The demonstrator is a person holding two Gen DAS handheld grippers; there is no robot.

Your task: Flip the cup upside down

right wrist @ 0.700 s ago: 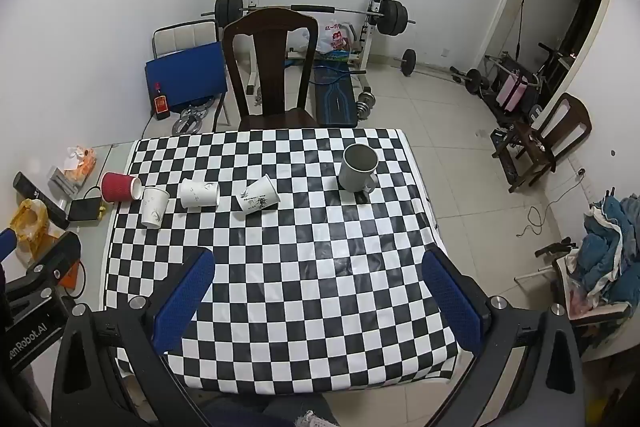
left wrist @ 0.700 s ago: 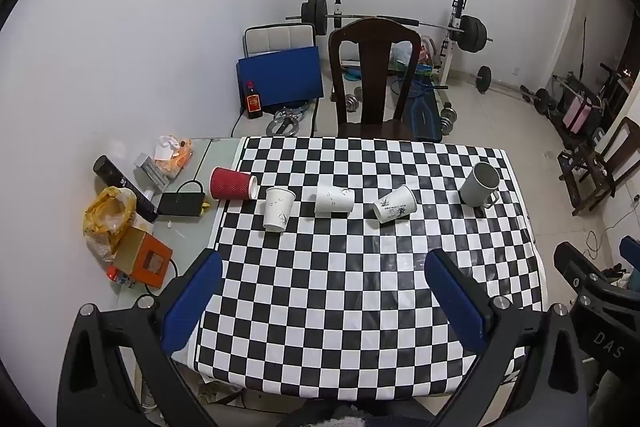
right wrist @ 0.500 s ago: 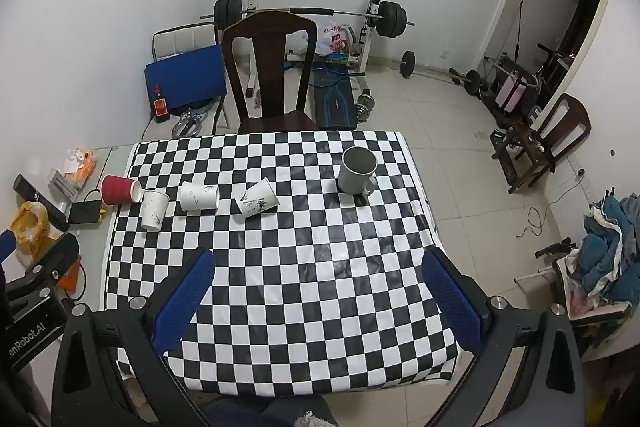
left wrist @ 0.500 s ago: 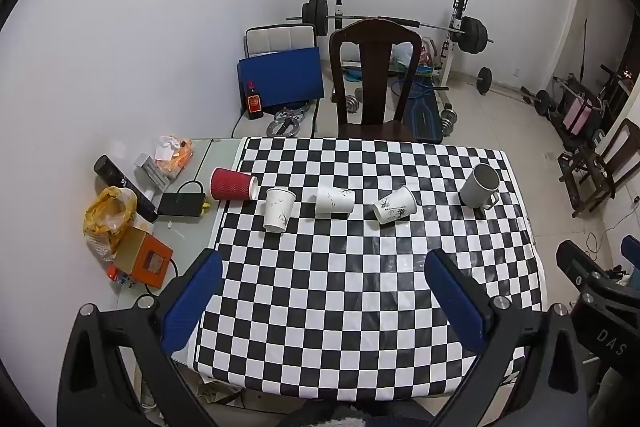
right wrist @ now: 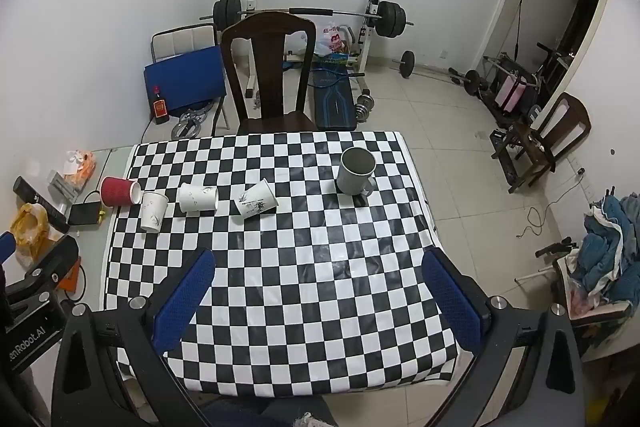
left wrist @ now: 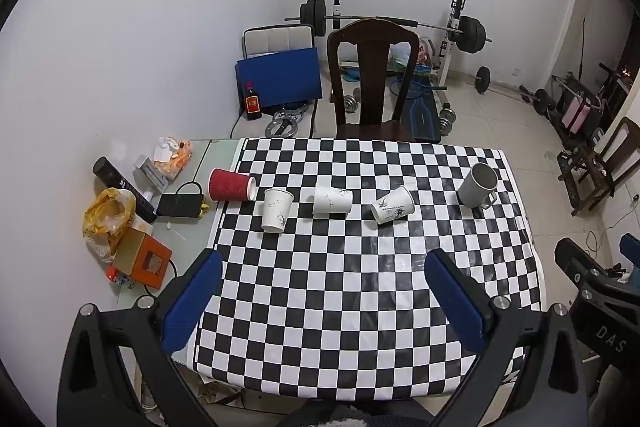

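Both our jaws gape, empty; the grey ceramic mug (right wrist: 356, 171) (upright, near the worktop (right wrist: 320, 267) edge) could get knocked off.

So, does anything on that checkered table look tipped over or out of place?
Yes. The red cup and two white paper cups lie on their sides. A third paper cup and the grey mug stand upright. No spill shows.
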